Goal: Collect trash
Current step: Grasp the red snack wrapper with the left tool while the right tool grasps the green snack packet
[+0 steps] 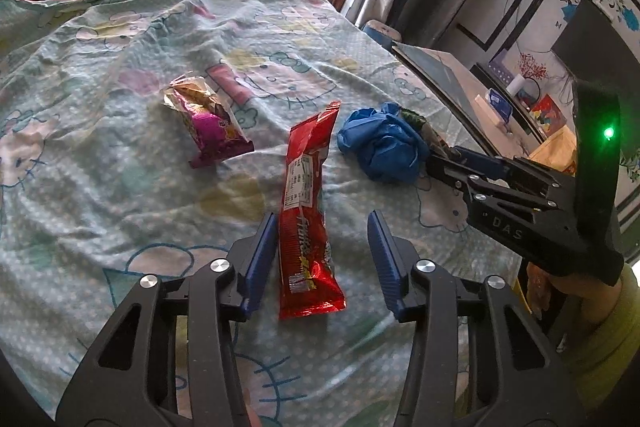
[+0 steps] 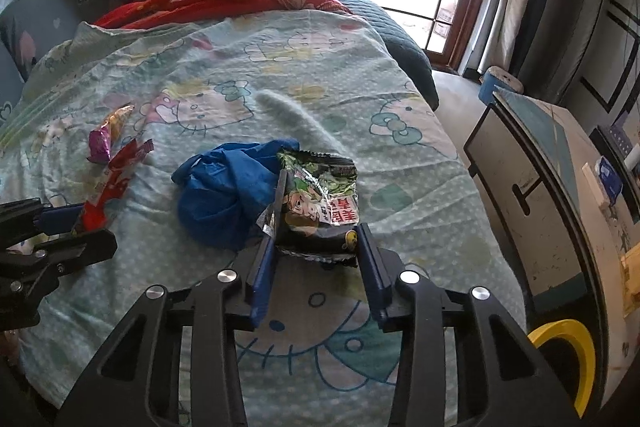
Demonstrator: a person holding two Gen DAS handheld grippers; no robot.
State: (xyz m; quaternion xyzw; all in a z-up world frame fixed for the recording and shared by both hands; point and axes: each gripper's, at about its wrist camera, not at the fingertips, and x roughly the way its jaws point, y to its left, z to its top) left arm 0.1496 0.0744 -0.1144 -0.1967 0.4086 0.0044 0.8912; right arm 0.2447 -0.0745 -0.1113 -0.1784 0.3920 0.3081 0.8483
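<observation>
Straddling the red wrapper on the bed, the left gripper is spread; the right gripper, also spread, seemingly brackets the green packet beside a blue bag.

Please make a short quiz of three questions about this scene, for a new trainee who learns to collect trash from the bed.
1. True or false: the left gripper is already shut on the red wrapper.
2. Which item lies between the fingers of the right gripper? A) the purple wrapper B) the green snack packet C) the blue crumpled bag
3. Fill in: the blue crumpled bag touches the ____ snack packet.

Key
1. False: its jaws are open on either side of the wrapper.
2. B
3. green
</observation>
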